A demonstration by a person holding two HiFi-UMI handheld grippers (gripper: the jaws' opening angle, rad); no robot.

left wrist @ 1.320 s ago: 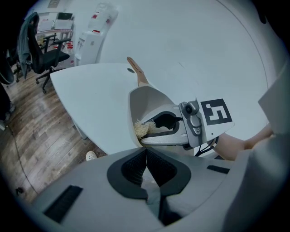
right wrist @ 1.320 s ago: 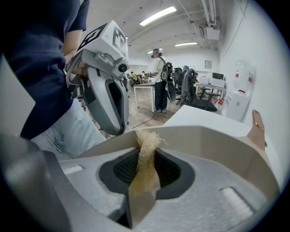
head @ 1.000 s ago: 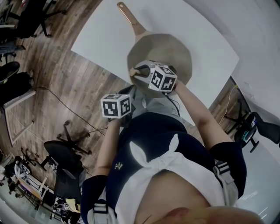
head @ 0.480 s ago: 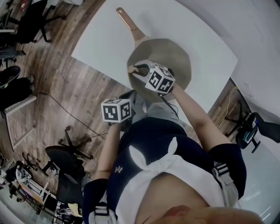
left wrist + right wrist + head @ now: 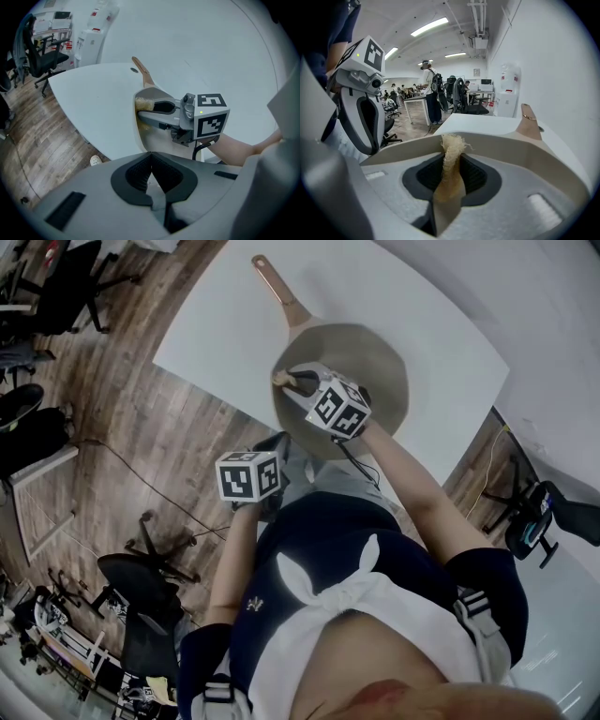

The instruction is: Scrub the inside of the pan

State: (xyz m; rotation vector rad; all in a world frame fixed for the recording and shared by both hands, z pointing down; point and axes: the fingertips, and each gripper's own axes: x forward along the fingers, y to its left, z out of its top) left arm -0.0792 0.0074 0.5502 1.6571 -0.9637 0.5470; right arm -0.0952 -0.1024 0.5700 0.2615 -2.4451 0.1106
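A round beige pan [image 5: 361, 357] with a copper handle [image 5: 275, 284] lies on the white table [image 5: 225, 324]. My right gripper [image 5: 292, 383] reaches over the pan's left rim, shut on a tan fibrous scrubber [image 5: 280, 380]. In the right gripper view the scrubber [image 5: 451, 157] stands clamped between the dark pads [image 5: 476, 176], with the pan's rim [image 5: 511, 145] and handle [image 5: 529, 123] beyond. My left gripper [image 5: 278, 442] hangs off the table's near edge, jaws shut with nothing between them [image 5: 151, 161]. It looks at the right gripper [image 5: 161, 108] and the scrubber [image 5: 145, 103] in the pan [image 5: 157, 138].
Wood floor [image 5: 141, 427] lies left of the table, with office chairs [image 5: 141, 568] on it. A white wall [image 5: 525, 296] lies beyond the table. Desks, chairs and a standing person [image 5: 429, 91] fill the room behind, and a water dispenser [image 5: 506, 96] stands by the wall.
My right gripper has slid the scrubber a little along the pan's left rim toward the handle. The left gripper has hardly moved.
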